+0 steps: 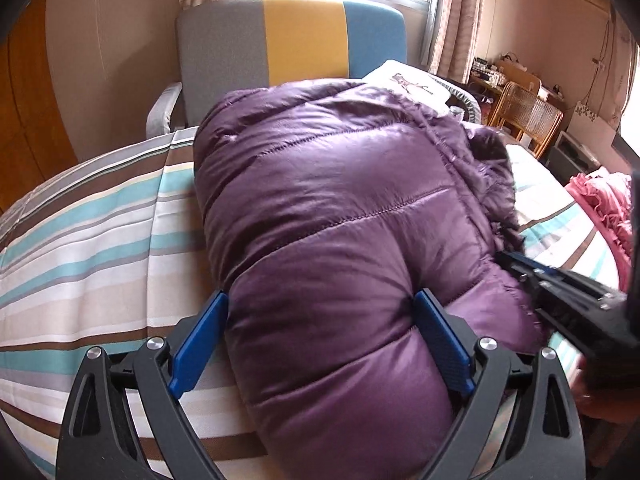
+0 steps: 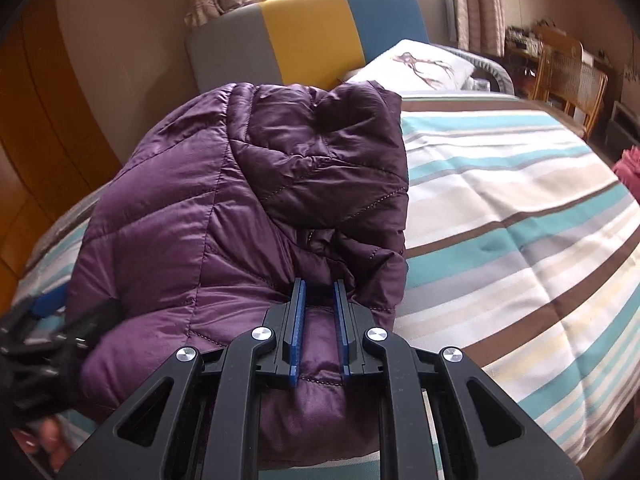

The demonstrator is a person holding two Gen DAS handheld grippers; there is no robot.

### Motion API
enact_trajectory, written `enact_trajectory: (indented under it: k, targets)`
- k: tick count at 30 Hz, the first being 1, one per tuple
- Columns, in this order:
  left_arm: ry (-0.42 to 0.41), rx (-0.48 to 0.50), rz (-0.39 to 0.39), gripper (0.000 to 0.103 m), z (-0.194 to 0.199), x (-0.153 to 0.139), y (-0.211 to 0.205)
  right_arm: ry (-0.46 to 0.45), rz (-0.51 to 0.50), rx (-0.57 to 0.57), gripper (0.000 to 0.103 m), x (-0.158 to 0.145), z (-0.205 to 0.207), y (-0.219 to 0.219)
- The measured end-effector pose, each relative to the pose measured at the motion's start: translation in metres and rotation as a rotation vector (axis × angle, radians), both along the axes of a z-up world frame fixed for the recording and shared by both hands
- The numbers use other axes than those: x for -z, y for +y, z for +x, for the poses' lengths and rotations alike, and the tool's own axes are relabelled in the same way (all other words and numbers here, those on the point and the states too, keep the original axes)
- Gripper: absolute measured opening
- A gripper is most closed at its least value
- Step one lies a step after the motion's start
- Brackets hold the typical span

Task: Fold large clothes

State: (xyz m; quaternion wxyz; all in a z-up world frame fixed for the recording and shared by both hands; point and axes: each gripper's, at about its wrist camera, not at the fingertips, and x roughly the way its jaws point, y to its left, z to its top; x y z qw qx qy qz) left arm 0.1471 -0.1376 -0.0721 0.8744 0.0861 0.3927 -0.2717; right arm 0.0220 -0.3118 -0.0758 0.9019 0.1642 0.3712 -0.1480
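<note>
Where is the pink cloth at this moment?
In the left wrist view the pink cloth lies at the far right edge, on the striped bed, to the right of the purple jacket.

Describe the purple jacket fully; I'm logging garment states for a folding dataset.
The purple down jacket is a glossy, puffy quilted garment with stitched channels, bundled into a thick mound on the striped bedspread. The left gripper straddles its near end, wide open, blue pads against the fabric. The right gripper pinches a fold, jaws nearly shut.
</note>
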Motion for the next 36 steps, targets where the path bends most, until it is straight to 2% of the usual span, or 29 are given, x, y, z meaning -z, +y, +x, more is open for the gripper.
enact_trajectory:
  k: [4,12,17,25,30,36]
  targets:
    - [0.002,-0.055,-0.042,0.095,0.004,-0.008,0.018,-0.013,0.033,-0.005,0.013,-0.007,-0.006,-0.003]
    - [0.091,-0.031,-0.060,0.099,0.015,0.008,0.014,-0.050,0.099,-0.010,0.015,-0.023,-0.018,-0.005]
    - [0.028,-0.033,-0.058,0.099,0.012,-0.007,0.014,-0.040,0.141,-0.020,0.016,-0.029,-0.014,-0.013]
    - [0.085,-0.099,-0.131,0.100,0.041,-0.013,0.031,-0.050,0.161,-0.016,0.016,-0.045,-0.013,-0.022]
    - [0.134,-0.060,-0.115,0.101,0.052,-0.006,0.024,-0.051,0.171,0.017,0.016,-0.049,-0.011,-0.032]
    - [0.146,-0.037,-0.117,0.101,0.052,-0.003,0.023,-0.017,0.201,0.029,0.016,-0.041,-0.004,-0.040]
